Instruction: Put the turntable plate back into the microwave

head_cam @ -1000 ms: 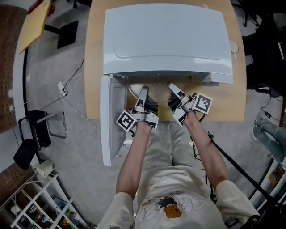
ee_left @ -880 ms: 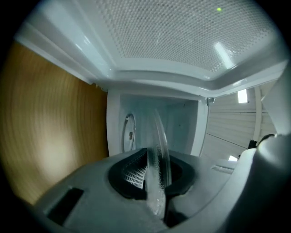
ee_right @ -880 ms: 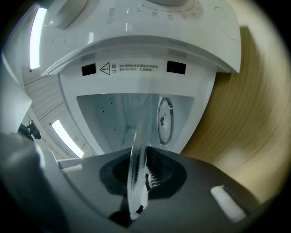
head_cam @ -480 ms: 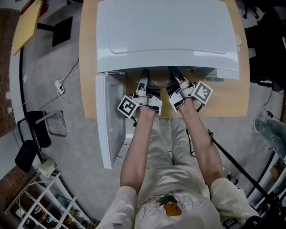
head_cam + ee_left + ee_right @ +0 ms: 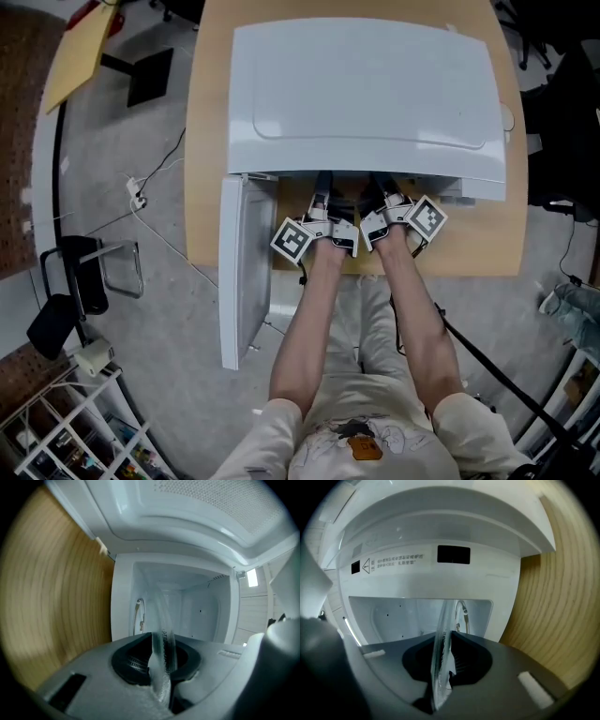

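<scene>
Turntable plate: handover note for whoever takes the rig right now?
Left claw: shut on the rim of the glass turntable plate.
Right claw: shut on the same rim, beside the left.
Microwave sits on the wooden table, with its door open at the left. Both claws are at the cavity mouth and the plate reaches inside.
Done: door open, plate gripped and partly inside.
Left: probably lower it onto the cavity floor, check that it seats, release, back out. Seating can't be judged from these views.
</scene>
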